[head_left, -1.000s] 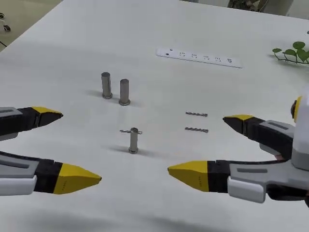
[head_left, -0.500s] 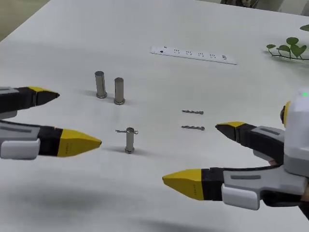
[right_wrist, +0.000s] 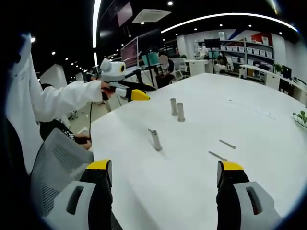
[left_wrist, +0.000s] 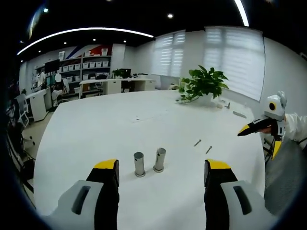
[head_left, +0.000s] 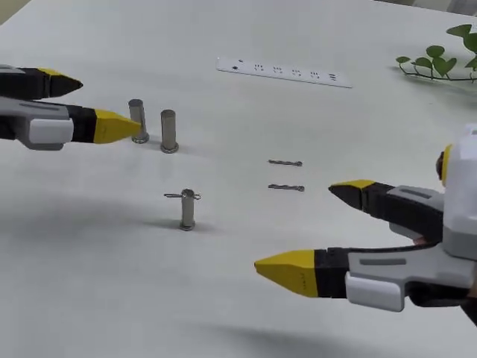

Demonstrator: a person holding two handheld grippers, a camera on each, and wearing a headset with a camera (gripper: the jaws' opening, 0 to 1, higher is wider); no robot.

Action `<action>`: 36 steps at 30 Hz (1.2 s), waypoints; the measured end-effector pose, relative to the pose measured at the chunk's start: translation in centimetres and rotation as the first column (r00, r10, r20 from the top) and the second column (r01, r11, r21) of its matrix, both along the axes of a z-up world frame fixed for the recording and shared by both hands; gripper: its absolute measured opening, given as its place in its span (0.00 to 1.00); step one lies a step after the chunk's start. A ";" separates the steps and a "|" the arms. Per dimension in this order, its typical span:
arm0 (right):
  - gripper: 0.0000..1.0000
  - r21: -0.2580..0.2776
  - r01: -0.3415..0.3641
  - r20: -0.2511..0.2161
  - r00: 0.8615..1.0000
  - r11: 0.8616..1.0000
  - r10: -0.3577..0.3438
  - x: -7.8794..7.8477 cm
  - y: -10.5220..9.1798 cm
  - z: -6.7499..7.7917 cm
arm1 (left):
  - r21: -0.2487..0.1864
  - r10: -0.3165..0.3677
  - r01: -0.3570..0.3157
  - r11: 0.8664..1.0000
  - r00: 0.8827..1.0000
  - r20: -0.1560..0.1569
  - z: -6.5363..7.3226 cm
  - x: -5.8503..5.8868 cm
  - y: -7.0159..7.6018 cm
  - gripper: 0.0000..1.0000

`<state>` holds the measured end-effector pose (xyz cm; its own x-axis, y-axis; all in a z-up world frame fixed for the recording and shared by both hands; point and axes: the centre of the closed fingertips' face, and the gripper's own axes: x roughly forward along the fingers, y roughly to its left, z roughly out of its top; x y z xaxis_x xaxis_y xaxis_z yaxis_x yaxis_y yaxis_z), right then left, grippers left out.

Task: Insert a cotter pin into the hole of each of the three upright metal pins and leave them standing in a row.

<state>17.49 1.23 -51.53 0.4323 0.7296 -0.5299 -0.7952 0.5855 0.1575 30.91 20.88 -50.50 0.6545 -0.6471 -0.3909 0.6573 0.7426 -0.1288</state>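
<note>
The yellow-tipped left gripper (head_left: pixel 108 104), jaws spread and empty, faces two bare grey metal pins (head_left: pixel 169 130) standing on the white workbench (head_left: pixel 89 283). A third upright pin (head_left: pixel 187 212) carries a cotter pin (head_left: pixel 181 196). Two loose cotter pins (head_left: pixel 285 162) lie near the gaping, empty right gripper (head_left: pixel 294 224).

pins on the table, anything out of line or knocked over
Nothing is tipped or damaged. The fitted pin stands apart, nearer the person than the two bare pins, so there is no row of three. Two cotter pins lie loose.
</note>
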 end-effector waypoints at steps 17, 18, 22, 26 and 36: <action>0.85 -0.041 0.026 -0.001 1.000 0.999 -0.026 -0.1 -0.9 -0.4 | 0.036 0.024 -0.023 0.999 0.999 -0.036 -4.4 4.2 0.4 0.38; 0.85 -0.043 0.024 -0.001 1.000 0.999 -0.024 -0.1 -0.9 -0.5 | 0.047 0.020 -0.018 0.999 0.999 -0.040 -4.9 4.3 0.4 0.37; 0.85 -0.051 0.024 -0.003 1.000 0.998 -0.025 -0.2 -0.9 -0.6 | 0.054 0.018 -0.015 0.998 0.999 -0.047 -5.8 4.9 0.2 0.32; 0.84 -0.059 0.028 -0.001 1.000 0.998 -0.029 -0.2 -1.2 -0.6 | 0.052 0.016 -0.013 0.999 0.998 -0.054 -6.4 5.4 -0.1 0.29; 0.82 -0.071 0.036 -0.015 0.999 0.997 -0.037 -0.2 -1.5 -1.2 | 0.101 -0.040 0.043 0.994 0.999 -0.035 -7.7 6.1 -0.6 0.22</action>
